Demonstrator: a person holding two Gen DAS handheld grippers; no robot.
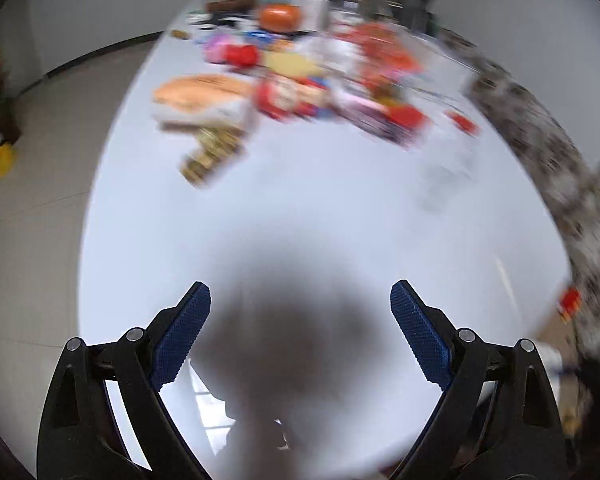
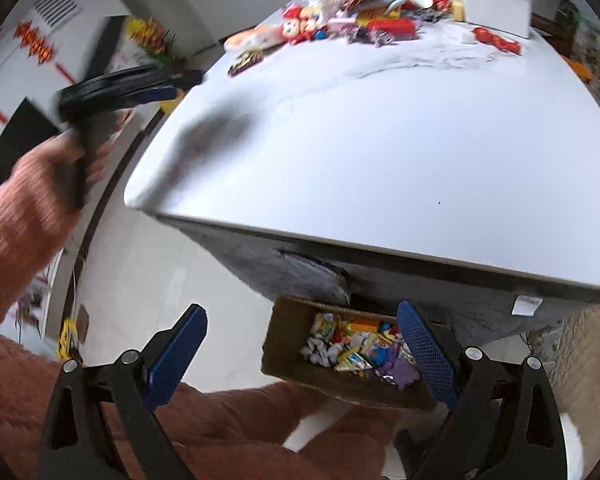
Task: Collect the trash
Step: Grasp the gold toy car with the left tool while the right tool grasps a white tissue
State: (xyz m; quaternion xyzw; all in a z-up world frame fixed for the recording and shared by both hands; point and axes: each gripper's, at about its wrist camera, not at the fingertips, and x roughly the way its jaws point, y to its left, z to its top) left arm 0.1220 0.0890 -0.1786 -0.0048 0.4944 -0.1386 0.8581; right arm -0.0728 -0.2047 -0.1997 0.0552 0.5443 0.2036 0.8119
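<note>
A pile of colourful snack wrappers [image 1: 300, 88] lies blurred at the far end of the white table [image 1: 300, 208]; the right wrist view shows the same pile of wrappers [image 2: 360, 12]. My left gripper [image 1: 300, 312] hangs open over the near part of the table, nothing between its blue pads. My right gripper [image 2: 302, 344] stands open above the floor in front of the table edge [image 2: 380, 248]. Below it a brown cardboard box [image 2: 284, 344] holds several wrappers. The other gripper [image 2: 140, 84] shows at left in a hand with a pink sleeve.
A white box [image 2: 492, 4] stands at the table's far right. A red packet [image 2: 496, 40] lies near it. Yellow and red decorations [image 2: 152, 36] stand by the wall. Pale floor tiles [image 2: 180, 280] lie left of the table. A patterned surface [image 1: 560, 152] borders the table's right side.
</note>
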